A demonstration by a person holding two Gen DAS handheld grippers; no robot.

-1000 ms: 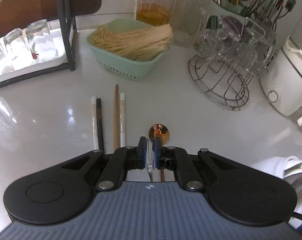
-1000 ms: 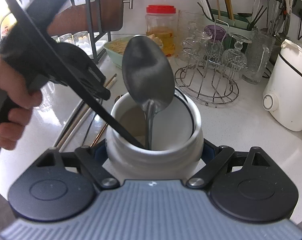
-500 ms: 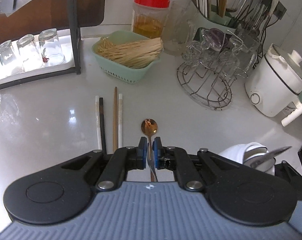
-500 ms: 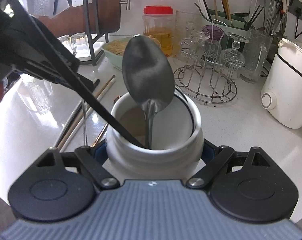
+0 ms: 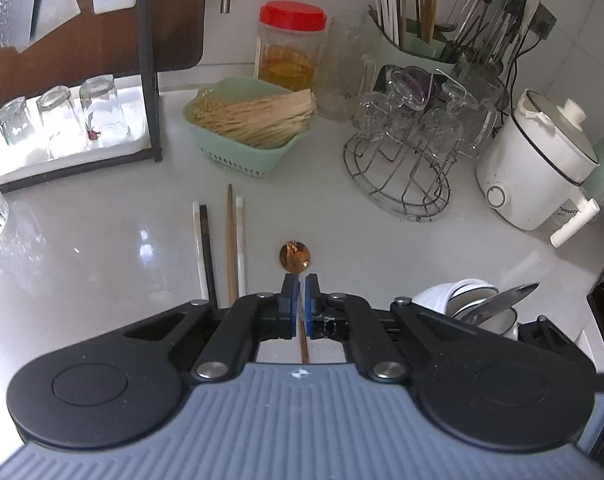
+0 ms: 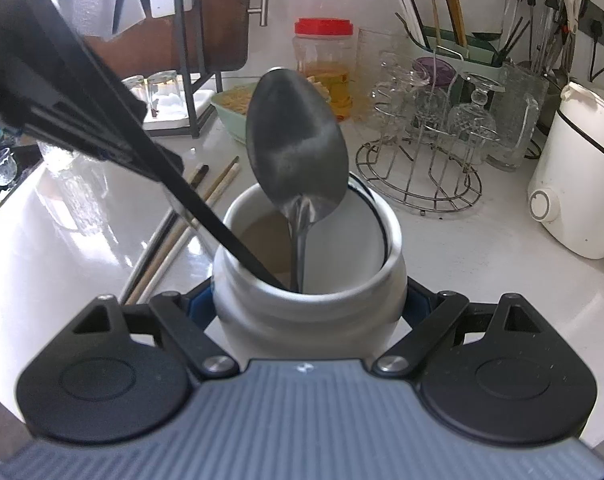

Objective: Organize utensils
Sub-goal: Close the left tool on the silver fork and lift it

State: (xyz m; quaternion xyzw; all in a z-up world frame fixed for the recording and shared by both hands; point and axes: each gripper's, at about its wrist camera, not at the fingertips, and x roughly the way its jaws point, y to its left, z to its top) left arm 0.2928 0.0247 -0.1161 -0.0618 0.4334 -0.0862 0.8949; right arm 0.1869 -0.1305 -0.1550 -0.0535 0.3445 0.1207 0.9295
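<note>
the left gripper (image 5: 300, 286) is clenched on the thin, stiff, slippery copper-coloured metal spoon (image 5: 295, 257) by its handle; the right gripper (image 6: 308, 306) grips the heavy, fragile white ceramic jar (image 6: 310, 300).

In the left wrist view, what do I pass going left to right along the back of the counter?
Upturned glasses → green basket of wooden sticks → red-lidded jar → wire rack of glassware → white cooker.

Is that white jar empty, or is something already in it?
Not empty. The white jar stands upright in the right gripper, holding a large steel spoon and a black chopstick leaning out.
</note>
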